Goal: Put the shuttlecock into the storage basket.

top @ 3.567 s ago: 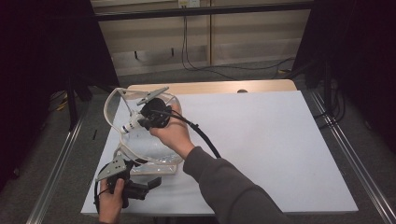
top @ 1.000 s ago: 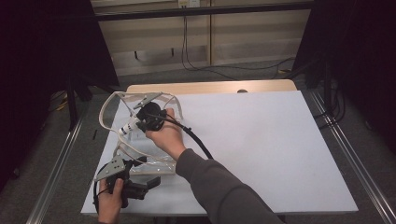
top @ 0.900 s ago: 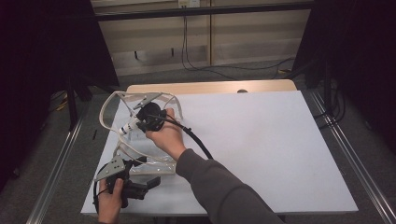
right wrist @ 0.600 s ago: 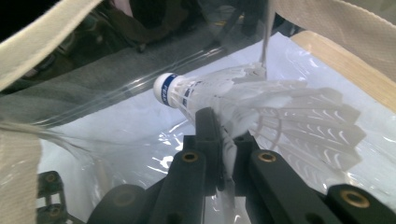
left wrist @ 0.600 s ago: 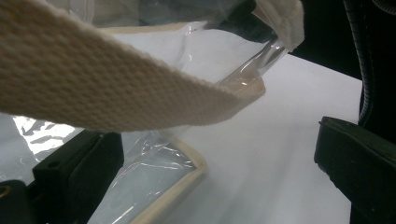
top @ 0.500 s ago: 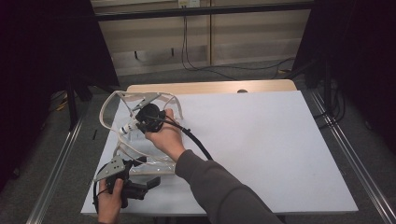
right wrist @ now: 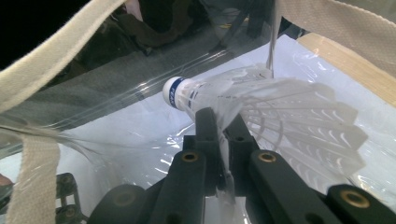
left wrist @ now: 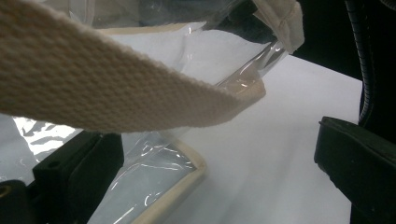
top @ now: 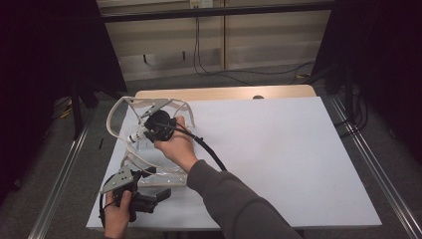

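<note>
A clear plastic tote bag (top: 149, 169) with cream webbing straps (top: 117, 112) lies at the left of the white table (top: 298, 149). My right gripper (top: 148, 131) reaches between the straps at the bag's mouth, shut on the feathers of a white shuttlecock (top: 135, 137). In the right gripper view the gripper (right wrist: 222, 121) pinches the feather skirt of the shuttlecock (right wrist: 280, 107), whose blue-banded cork points away over the clear plastic. My left gripper (top: 161, 195) sits at the bag's near edge. Its jaws stand wide apart (left wrist: 215, 140), with the bag's trimmed corner (left wrist: 154, 172) between them and a strap (left wrist: 107, 88) in front.
A bare wooden strip (top: 224, 93) shows beyond the white table cover. Metal rails (top: 368, 164) run along both sides of the table. The right gripper's black cable (top: 211, 154) trails over the sleeve. Cables lie on the floor behind.
Compared with the oldest frame, my right gripper with the shuttlecock sits slightly further left inside the straps, which have spread wider. Over the last second nothing has visibly moved.
</note>
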A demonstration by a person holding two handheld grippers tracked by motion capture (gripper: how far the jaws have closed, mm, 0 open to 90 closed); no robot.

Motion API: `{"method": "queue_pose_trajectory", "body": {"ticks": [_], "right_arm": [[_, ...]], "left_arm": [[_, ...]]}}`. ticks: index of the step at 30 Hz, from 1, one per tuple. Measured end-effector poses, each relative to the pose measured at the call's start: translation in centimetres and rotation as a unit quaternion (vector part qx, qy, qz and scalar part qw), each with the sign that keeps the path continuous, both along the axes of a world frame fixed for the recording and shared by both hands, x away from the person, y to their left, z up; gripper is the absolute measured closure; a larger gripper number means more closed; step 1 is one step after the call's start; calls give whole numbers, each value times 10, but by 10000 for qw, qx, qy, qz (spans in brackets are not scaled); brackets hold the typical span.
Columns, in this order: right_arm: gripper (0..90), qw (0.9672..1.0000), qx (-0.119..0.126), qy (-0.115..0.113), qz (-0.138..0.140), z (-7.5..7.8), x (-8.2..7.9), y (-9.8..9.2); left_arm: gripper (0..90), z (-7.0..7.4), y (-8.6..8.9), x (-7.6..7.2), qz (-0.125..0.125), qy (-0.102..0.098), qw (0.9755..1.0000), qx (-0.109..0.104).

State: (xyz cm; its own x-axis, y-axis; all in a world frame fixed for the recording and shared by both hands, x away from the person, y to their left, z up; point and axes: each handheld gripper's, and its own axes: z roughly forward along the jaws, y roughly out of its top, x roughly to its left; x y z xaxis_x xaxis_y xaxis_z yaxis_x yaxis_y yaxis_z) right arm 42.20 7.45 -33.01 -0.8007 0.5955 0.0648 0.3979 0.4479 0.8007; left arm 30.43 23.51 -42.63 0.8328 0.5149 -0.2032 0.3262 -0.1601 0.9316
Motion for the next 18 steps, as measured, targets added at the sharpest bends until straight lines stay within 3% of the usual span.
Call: {"method": "queue_pose_trajectory", "body": {"ticks": [5, 18], "right_arm": [[872, 10000, 57, 26, -10, 0, -1, 1], [872, 9999, -110, -49, -43, -9, 3, 2]], "left_arm": [[14, 0, 0, 0, 12, 0, 10000, -8], [14, 0, 1, 0, 27, 3, 10000, -14]]}}
